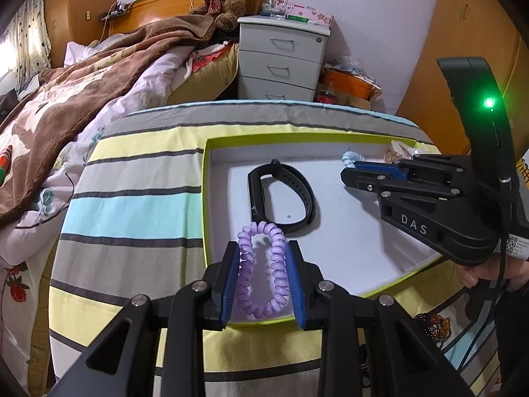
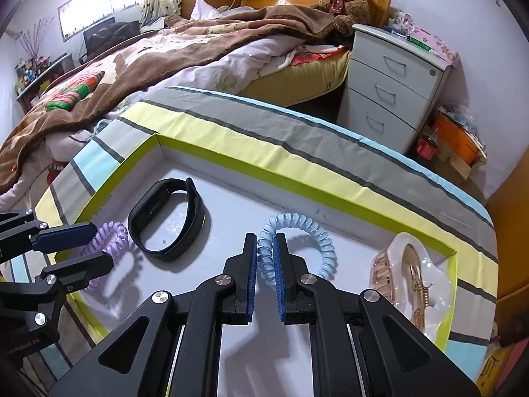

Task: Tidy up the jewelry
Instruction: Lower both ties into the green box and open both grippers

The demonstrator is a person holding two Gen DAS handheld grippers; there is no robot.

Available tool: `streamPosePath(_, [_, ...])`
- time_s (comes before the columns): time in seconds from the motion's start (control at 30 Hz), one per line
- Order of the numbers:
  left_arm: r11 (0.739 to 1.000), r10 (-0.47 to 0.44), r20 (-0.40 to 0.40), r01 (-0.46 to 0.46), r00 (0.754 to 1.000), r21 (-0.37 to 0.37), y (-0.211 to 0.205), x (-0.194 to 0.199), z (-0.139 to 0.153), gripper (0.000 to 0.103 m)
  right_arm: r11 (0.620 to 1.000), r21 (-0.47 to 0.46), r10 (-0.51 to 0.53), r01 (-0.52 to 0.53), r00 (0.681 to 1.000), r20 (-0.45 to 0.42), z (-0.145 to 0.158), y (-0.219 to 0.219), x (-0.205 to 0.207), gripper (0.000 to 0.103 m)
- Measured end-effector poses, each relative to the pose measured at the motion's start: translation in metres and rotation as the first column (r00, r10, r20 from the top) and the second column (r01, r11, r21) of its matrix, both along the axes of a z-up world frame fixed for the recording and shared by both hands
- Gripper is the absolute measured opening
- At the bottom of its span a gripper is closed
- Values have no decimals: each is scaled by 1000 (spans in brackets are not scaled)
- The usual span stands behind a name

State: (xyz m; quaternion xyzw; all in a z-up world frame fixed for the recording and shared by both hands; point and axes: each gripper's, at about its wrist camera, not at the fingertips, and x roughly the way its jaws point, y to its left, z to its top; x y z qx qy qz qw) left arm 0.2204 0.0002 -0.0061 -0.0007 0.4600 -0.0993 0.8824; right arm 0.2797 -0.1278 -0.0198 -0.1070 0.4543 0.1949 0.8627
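Observation:
A white tray with a lime-green rim [image 1: 206,198] [image 2: 264,178] lies on a striped cloth. My left gripper [image 1: 262,254] [image 2: 102,246] hangs over the tray's near edge, shut on a purple spiral coil band [image 1: 244,264] [image 2: 114,231], squeezed into a narrow loop. Just beyond it a black wristband [image 1: 254,195] [image 2: 139,218] rests on the tray floor. Over the tray's right part my right gripper [image 2: 266,241] [image 1: 347,172] is shut on a light-blue spiral coil band [image 2: 307,225] [image 1: 352,157], whose free loop arcs to the right. A gold-coloured piece in clear plastic [image 2: 413,271] lies in the tray's right corner.
The striped cloth [image 1: 132,211] covers the surface around the tray. A dark and orange beaded string [image 1: 433,327] lies on it outside the tray's near right corner. A bed with a brown blanket [image 2: 165,49] and a grey drawer unit [image 2: 390,89] stand behind. A hand [image 1: 479,274] holds the right gripper.

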Motion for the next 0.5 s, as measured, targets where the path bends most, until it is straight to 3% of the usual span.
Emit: streamPosePath(0.5, [1000, -2, -12, 2, 1000, -9, -1, 2, -2, 36, 1000, -1, -16, 16, 1000, -24, -4, 2, 6, 10])
